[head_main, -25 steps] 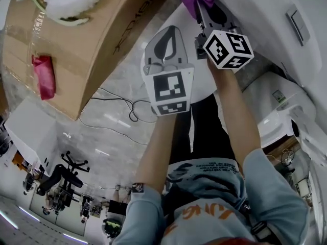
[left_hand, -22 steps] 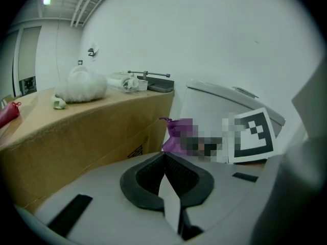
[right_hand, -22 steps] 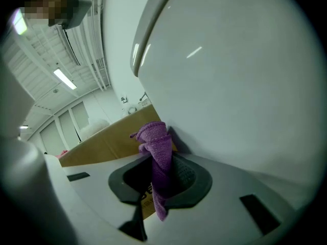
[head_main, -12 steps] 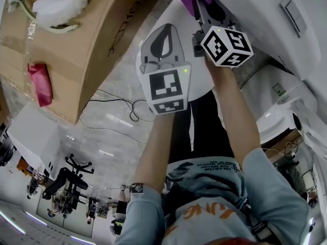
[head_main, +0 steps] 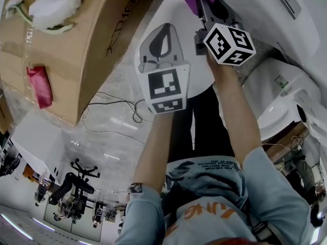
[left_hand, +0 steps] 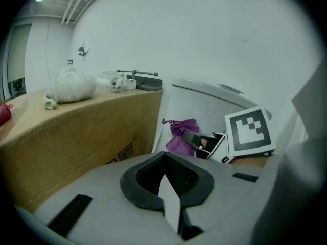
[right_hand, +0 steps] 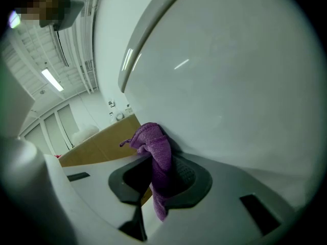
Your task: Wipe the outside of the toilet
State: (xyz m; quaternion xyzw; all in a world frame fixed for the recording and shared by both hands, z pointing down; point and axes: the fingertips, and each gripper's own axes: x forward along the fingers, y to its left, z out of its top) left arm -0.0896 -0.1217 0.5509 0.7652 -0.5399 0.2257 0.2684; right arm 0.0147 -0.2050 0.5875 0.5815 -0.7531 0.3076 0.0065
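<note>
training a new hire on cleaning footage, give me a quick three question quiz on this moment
1. True or false: the left gripper holds the purple microfibre cloth.
2. Which surface is the cloth held up against? A) brown cardboard box B) smooth white toilet body C) floor
3. Fill in: the right gripper is ____ on the cloth.

Key: 1 false, its jaws are together with nothing between them; 2 B; 3 shut.
</note>
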